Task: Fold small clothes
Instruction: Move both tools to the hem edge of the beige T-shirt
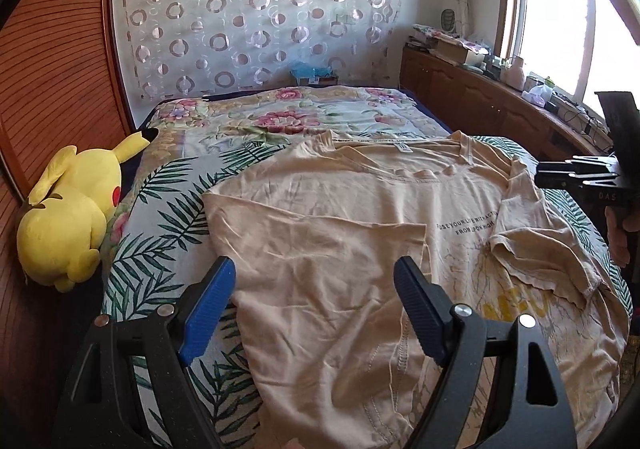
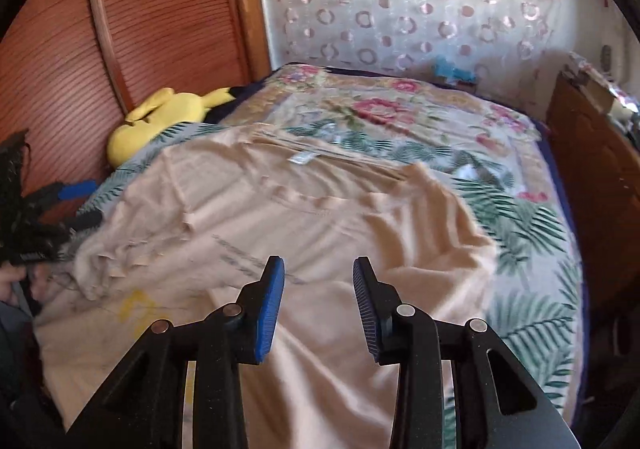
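Both tongs (image 1: 314,289) (image 2: 319,281) gaping above beige T-shirt (image 1: 340,225) (image 2: 320,209)

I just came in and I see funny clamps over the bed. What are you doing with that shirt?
A person is folding a beige T-shirt spread on the bed, holding a gripper in each hand. One side panel is already turned in over the middle. Both the left gripper and the right gripper are open above the shirt, gripping nothing. A yellow plush toy lies beside the shirt by the wooden wall.
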### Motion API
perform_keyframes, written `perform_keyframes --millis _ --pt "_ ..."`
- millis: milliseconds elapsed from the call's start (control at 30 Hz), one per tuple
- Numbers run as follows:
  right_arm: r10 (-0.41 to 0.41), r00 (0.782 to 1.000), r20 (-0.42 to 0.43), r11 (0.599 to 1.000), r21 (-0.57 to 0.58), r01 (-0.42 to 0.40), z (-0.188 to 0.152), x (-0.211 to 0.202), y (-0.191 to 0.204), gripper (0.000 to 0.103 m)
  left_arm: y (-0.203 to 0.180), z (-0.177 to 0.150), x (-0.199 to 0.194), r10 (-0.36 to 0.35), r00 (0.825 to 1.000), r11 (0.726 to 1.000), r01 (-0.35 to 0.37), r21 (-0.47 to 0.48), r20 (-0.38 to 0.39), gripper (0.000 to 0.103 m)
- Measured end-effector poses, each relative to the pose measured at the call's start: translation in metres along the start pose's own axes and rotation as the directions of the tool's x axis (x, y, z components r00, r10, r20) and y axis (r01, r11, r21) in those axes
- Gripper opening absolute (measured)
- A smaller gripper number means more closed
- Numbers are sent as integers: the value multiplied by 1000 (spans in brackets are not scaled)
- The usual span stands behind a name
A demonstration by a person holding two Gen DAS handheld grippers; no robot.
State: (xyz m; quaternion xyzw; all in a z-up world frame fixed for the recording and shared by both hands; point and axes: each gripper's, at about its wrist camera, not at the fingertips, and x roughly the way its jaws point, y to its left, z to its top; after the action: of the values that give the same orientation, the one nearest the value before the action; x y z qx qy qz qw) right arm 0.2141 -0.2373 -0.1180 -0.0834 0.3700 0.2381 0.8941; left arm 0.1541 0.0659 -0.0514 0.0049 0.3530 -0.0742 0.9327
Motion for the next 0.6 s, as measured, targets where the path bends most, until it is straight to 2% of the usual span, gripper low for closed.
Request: perform_keyframes --millis 100,167,233,367,600 --pt "-72 997 -13 997 18 73 -13 6 -25 37 8 8 11 22 1000 1000 -22 9 -10 82" --pt "-86 996 -30 995 42 87 -19 14 -40 37 15 12 20 34 999 999 -34 11 -20 82" --pt "-93 994 -52 992 75 97 -22 22 -53 51 23 16 29 44 998 999 -44 5 -33 82" --pt "-120 990 -70 989 82 126 -21 37 -63 52 35 20 47 60 996 998 -61 -10 -59 82" --pt "-103 991 -83 993 41 107 -5 62 -60 52 56 28 72 91 991 995 -94 -21 -100 82"
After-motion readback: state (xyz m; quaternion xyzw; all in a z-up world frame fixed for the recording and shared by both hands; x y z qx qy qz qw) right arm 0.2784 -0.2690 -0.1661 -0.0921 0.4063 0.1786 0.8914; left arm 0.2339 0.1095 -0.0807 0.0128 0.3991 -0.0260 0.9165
